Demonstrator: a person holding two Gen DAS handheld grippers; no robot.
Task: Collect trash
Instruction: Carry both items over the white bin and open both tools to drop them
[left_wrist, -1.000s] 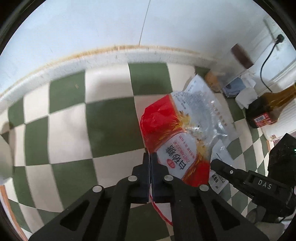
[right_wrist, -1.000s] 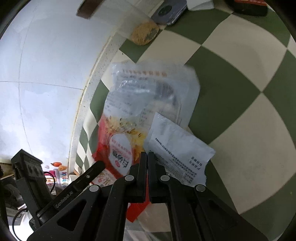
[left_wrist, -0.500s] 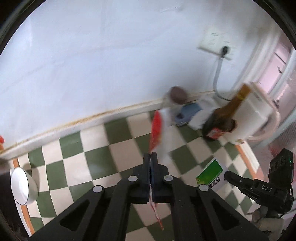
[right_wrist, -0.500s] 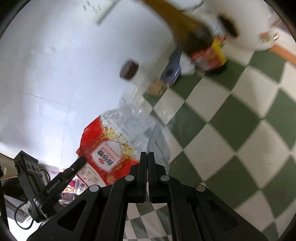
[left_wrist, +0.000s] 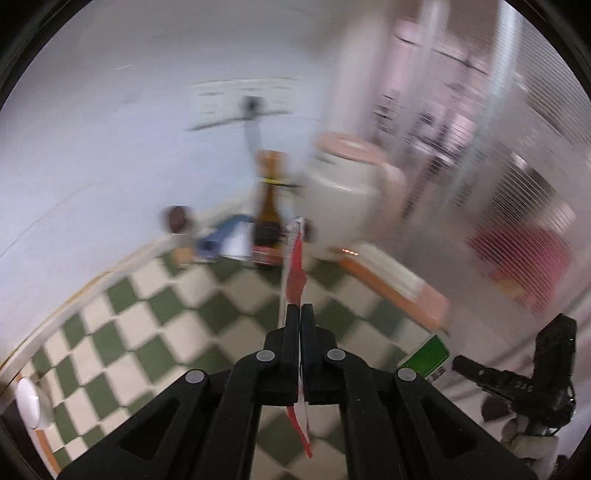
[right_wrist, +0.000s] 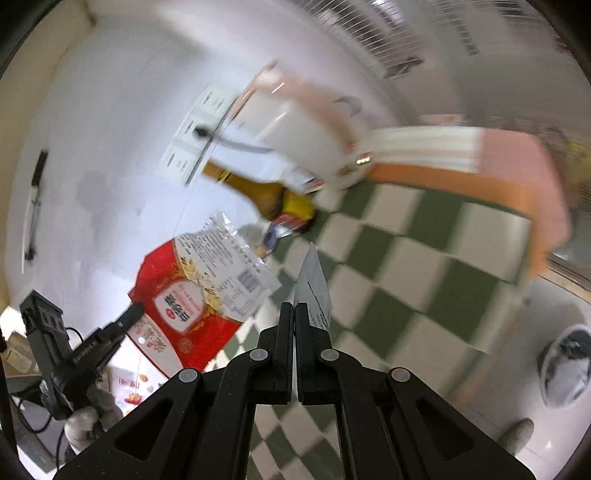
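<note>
Trash is in both grippers, lifted clear of the checked counter (left_wrist: 173, 310): the left gripper (left_wrist: 300, 308) is clenched on the red-and-clear wrapper (left_wrist: 294, 275), seen edge-on, and the right gripper (right_wrist: 294, 306) is clenched on a white printed packet (right_wrist: 314, 291). Each is pinched only by a thin edge, so a quick swing could slip one free, or brush the brown bottle (left_wrist: 266, 218) standing near the wall.

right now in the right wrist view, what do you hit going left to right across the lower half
left tool → red sugar bag → right tool → white printed packet → green checkered floor → round grey-white object
</note>
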